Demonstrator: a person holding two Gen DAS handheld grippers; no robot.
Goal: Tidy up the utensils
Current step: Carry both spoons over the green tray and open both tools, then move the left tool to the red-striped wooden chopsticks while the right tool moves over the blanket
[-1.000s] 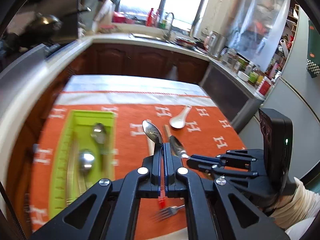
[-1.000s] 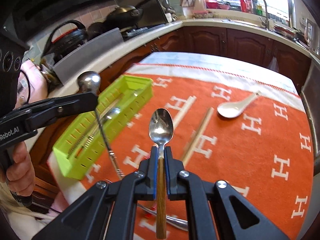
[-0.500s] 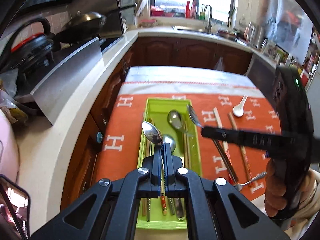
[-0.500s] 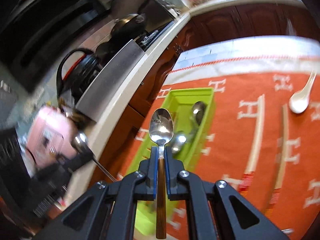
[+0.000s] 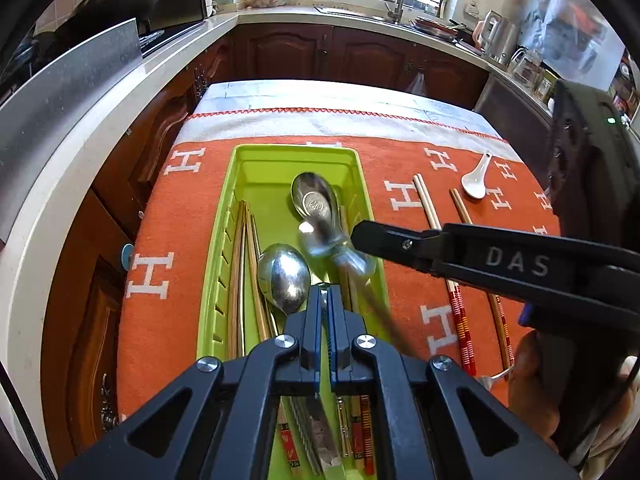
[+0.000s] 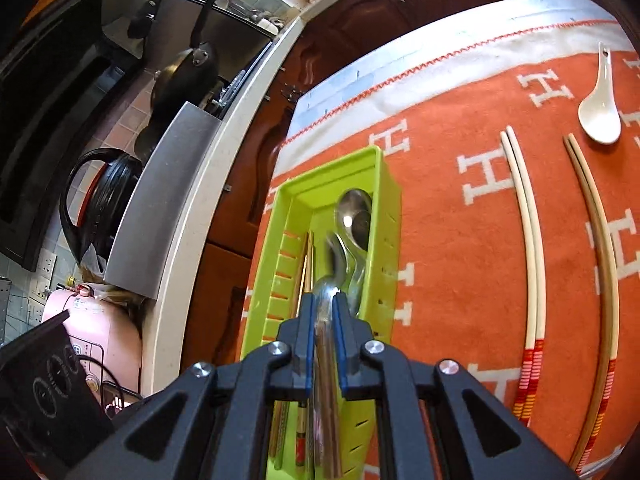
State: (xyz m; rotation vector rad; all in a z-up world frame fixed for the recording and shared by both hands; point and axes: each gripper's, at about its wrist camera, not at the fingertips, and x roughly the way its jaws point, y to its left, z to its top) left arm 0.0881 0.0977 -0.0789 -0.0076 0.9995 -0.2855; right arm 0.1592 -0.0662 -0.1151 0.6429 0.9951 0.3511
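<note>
A lime green utensil tray (image 5: 248, 160) lies on the orange cloth and holds spoons, chopsticks and other cutlery. My left gripper (image 5: 326, 300) hovers low over the tray, jaws nearly together around a thin metal handle (image 5: 325, 304); a steel spoon bowl (image 5: 284, 276) lies just beyond. My right gripper (image 6: 324, 312) is over the tray (image 6: 390, 208) with jaws slightly parted around a blurred steel spoon (image 6: 334, 276) that looks loose between them. In the left wrist view its finger (image 5: 400, 242) reaches in from the right beside that blurred spoon (image 5: 332, 244).
On the cloth right of the tray lie two pairs of chopsticks (image 6: 528, 248) (image 6: 600, 248), a white ceramic spoon (image 6: 600, 116) and a fork tip (image 5: 496, 376). A counter with a pan (image 6: 188, 76) and kettle (image 6: 100, 196) runs along the left.
Both grippers have dropped lower over the green tray. The right gripper's spoon, upright and sharp before, now blurs downward between jaws that have parted a little.
</note>
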